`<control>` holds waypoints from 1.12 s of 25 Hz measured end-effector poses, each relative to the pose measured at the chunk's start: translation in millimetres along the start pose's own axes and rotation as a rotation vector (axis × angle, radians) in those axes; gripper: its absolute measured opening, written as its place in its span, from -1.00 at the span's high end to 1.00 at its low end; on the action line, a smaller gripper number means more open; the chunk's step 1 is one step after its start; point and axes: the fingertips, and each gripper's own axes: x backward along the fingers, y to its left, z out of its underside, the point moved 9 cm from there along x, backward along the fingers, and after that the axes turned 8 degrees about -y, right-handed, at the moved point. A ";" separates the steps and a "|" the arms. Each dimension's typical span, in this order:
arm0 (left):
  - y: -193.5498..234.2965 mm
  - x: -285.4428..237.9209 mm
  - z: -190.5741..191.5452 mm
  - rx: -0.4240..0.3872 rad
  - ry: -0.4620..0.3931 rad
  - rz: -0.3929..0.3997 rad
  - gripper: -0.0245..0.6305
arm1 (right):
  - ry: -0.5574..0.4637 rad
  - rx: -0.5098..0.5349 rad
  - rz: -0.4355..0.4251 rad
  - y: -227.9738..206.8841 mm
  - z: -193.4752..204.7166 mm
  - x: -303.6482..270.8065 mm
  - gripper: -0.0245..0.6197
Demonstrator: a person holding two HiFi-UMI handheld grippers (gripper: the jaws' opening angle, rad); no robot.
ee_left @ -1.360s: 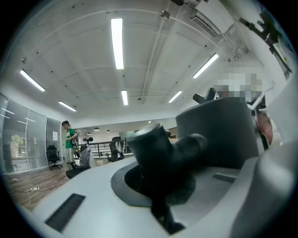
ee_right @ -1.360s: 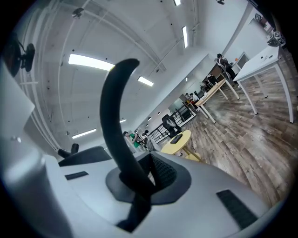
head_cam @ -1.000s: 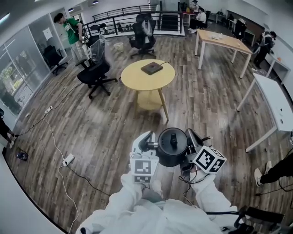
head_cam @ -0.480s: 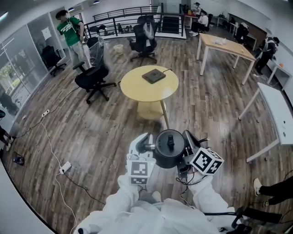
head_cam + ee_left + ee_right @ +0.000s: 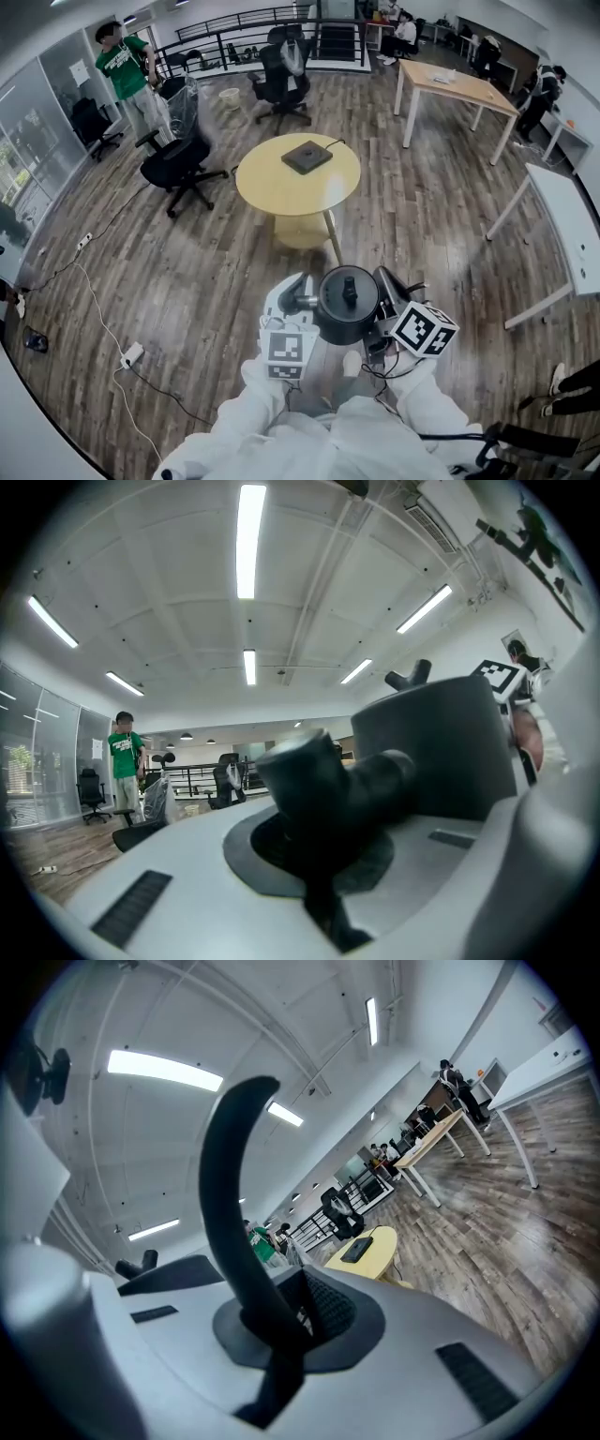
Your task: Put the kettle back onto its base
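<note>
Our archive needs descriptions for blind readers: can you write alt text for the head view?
A black kettle is clamped between the left gripper and the right gripper, carried by a person in white sleeves above a wooden floor. Ahead stands a round yellow table with the flat dark base on it.

A round yellow table stands on the wood-plank floor. A flat dark base lies on its top, toward the far side. A white power strip lies on the floor at left.
</note>
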 end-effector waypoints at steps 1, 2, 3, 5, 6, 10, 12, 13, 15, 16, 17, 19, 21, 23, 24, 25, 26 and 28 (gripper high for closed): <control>1.6 -5.3 0.4 -0.002 -0.003 0.000 0.93 | 0.000 0.001 -0.002 -1.9 -2.0 -5.2 0.89; 3.4 -10.7 1.2 -0.002 -0.006 -0.002 0.93 | 0.000 0.003 -0.004 -3.8 -3.9 -10.8 0.89; 5.6 -16.4 2.1 -0.001 -0.009 -0.005 0.93 | 0.000 0.006 -0.008 -5.6 -5.8 -17.1 0.89; 11.3 -29.1 4.2 -0.001 -0.011 -0.016 0.93 | 0.001 0.010 -0.017 -10.1 -9.2 -31.9 0.89; 14.4 -36.4 5.7 -0.003 -0.009 -0.022 0.93 | 0.004 0.010 -0.021 -13.3 -10.6 -40.4 0.89; 22.3 -69.8 14.6 -0.003 0.004 -0.041 0.93 | 0.026 0.004 -0.035 -32.4 -18.0 -75.5 0.89; 25.4 -91.6 16.9 -0.006 0.001 -0.052 0.93 | 0.026 0.006 -0.045 -43.4 -26.4 -95.0 0.89; 26.9 -103.6 17.6 -0.010 -0.002 -0.057 0.93 | 0.025 0.006 -0.051 -49.3 -31.3 -105.4 0.89; 30.2 -128.4 19.5 -0.018 -0.007 -0.062 0.93 | 0.025 0.005 -0.062 -61.8 -40.9 -127.1 0.89; 32.3 -141.0 21.1 -0.020 -0.008 -0.066 0.93 | 0.025 0.003 -0.066 -68.3 -45.1 -138.5 0.89; 34.4 -153.9 22.7 -0.022 -0.006 -0.070 0.93 | 0.027 0.000 -0.070 -75.0 -49.2 -150.1 0.89; 37.4 -179.4 25.1 -0.024 0.000 -0.080 0.93 | 0.035 -0.005 -0.078 -88.7 -58.4 -172.7 0.89; 39.4 -202.9 25.8 -0.029 0.001 -0.087 0.93 | 0.041 -0.007 -0.087 -100.9 -68.9 -192.9 0.89; 41.2 -226.1 25.7 -0.032 0.000 -0.096 0.93 | 0.044 -0.005 -0.095 -111.7 -80.5 -212.0 0.89; 41.9 -237.1 25.9 -0.032 0.001 -0.100 0.93 | 0.046 -0.004 -0.098 -117.0 -86.0 -221.0 0.89; 42.3 -247.2 26.8 -0.031 0.004 -0.103 0.93 | 0.050 -0.003 -0.101 -122.5 -90.5 -229.4 0.89; 42.6 -256.4 28.3 -0.029 0.007 -0.105 0.93 | 0.054 -0.003 -0.103 -128.0 -93.9 -237.2 0.89; 43.6 -272.8 32.3 -0.027 0.014 -0.109 0.93 | 0.064 -0.005 -0.107 -138.5 -98.8 -251.8 0.89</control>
